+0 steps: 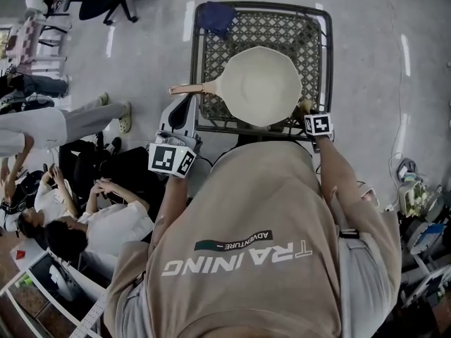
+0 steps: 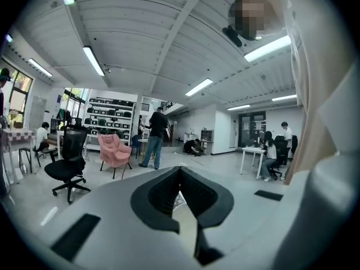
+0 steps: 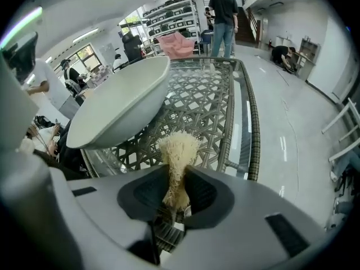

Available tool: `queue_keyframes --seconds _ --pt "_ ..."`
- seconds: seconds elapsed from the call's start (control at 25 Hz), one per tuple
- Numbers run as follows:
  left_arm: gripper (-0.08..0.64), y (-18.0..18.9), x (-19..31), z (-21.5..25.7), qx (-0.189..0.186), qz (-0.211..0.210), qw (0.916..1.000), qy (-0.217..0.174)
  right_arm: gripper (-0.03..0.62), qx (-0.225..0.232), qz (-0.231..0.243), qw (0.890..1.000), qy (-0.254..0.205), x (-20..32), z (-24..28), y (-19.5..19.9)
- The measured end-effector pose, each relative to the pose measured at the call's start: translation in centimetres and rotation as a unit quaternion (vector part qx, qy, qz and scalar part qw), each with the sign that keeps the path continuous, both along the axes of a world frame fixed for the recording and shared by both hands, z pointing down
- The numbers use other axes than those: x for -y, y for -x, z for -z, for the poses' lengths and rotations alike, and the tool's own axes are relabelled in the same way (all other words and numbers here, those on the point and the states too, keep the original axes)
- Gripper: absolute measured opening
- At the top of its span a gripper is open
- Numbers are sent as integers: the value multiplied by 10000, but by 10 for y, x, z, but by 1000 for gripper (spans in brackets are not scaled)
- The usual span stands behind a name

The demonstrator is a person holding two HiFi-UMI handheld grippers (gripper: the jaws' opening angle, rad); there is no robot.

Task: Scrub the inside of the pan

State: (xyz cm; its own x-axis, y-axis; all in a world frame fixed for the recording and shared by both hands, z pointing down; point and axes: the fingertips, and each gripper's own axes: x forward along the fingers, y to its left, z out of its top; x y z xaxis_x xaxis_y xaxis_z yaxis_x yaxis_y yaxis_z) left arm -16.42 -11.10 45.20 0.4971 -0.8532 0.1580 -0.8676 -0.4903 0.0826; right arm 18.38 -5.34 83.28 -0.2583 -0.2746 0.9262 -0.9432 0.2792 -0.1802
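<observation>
Right gripper view: your right gripper (image 3: 178,179) clamped on pale fibre scrubber (image 3: 179,148), near pan (image 3: 121,108) on wicker table (image 3: 225,106); left gripper (image 2: 180,170) jaws together, empty

I see the pan (image 1: 259,84) on the table (image 1: 320,41), handle pointing left; a cloth (image 1: 215,16) lies on the far left corner; the scrubber (image 3: 179,151), pinched between my right gripper's (image 3: 177,190) jaws, sits just beside the pan's near right edge.

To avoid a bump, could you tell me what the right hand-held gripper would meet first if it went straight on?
Probably the wicker tabletop, just beside the cream pan; the right hand-held gripper, shut on a fibrous scrubber, points past the pan's rim.
</observation>
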Motion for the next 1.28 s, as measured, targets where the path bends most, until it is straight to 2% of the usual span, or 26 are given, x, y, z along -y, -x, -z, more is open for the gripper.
queue_keyframes --seconds 0.12,0.32,0.44,0.56,0.68,0.76,0.92,1.04,1.12,1.28 --pt "18 -2 0 -4 8 -103 9999 -66 100 -41 176 9998 -119 -1 11 0" --pt "18 -14 8 -9 -167 -334 9992 -136 100 -43 168 9983 -549 12 39 -11" --pt "18 -17 12 -13 -252 -406 9988 -147 100 102 256 9933 -1119 33 71 -13" --pt "18 -17 12 -16 -285 -441 9985 -177 100 148 650 9815 -1792 57 114 -2" --pt "18 -12 10 -21 -246 -408 9987 -156 99 470 1324 9648 -2225 72 143 35" --pt "18 -9 8 -23 -251 -334 9990 -134 98 843 1822 9525 -2290 72 148 69" --pt "18 3 -2 -21 -326 -53 9994 -94 98 1091 3007 9253 -2036 61 134 135" --pt "18 12 -13 -21 -427 238 9988 -40 98 1127 3892 8960 -1818 50 117 179" --pt "18 15 -20 -21 -460 370 9983 8 98 1167 4327 8779 -1686 41 107 200" --pt "18 17 -30 -26 -462 539 9974 141 98 1211 4933 8516 -1291 26 90 227"
